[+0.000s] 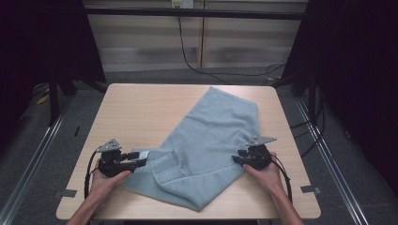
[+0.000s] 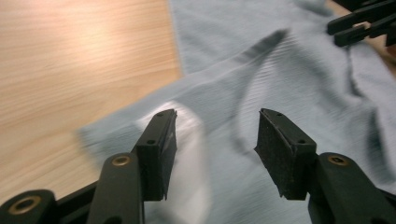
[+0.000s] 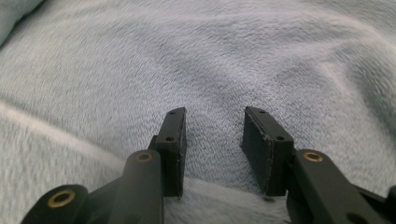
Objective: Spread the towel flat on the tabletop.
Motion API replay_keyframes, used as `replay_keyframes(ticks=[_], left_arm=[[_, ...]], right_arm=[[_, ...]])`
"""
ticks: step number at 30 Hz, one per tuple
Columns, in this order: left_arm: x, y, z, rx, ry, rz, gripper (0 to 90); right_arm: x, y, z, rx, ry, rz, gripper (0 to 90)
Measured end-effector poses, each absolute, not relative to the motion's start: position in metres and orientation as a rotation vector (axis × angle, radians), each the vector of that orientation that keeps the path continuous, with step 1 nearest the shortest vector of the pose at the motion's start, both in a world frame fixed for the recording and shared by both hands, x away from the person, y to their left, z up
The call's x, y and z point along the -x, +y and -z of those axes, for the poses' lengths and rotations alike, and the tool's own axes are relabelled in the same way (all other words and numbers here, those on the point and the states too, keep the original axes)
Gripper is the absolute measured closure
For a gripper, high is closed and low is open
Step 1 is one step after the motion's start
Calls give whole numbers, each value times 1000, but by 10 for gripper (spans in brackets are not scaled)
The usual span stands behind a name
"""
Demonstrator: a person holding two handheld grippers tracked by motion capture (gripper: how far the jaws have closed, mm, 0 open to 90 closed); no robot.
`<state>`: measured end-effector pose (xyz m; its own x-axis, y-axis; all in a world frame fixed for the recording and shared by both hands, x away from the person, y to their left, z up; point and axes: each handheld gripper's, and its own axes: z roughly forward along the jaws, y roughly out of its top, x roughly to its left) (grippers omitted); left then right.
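A light blue towel lies crumpled and partly folded across the wooden table, running from the far middle to the near edge. Its near left corner carries a white label. My left gripper is at that corner, and its jaws stand wide apart just above the label and the cloth, gripping nothing. My right gripper rests at the towel's right edge. Its jaws are apart over the fuzzy cloth, with a low bulge of towel between the pads, not pinched. The left gripper view shows the right gripper far off.
Bare tabletop lies to the left of the towel and along the far left. The table's near edge is close behind both hands. Black cables trail from each gripper, and more cables lie on the floor beyond the table.
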<state>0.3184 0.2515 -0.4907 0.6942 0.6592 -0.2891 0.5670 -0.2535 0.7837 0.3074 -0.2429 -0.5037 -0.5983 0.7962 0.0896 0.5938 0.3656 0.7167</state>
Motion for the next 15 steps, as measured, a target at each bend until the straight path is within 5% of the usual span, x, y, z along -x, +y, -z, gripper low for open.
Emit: replay_keyframes(ticks=[4,15], left_arm=[[-326,259,499,-1961,989,-147,503],[-329,261,508,-1995,993,-157,536]], right_arm=[[-306,-245,503,-1301,2334,-1084,528],[-274,-178,477,-1093,2465,-1412,533]])
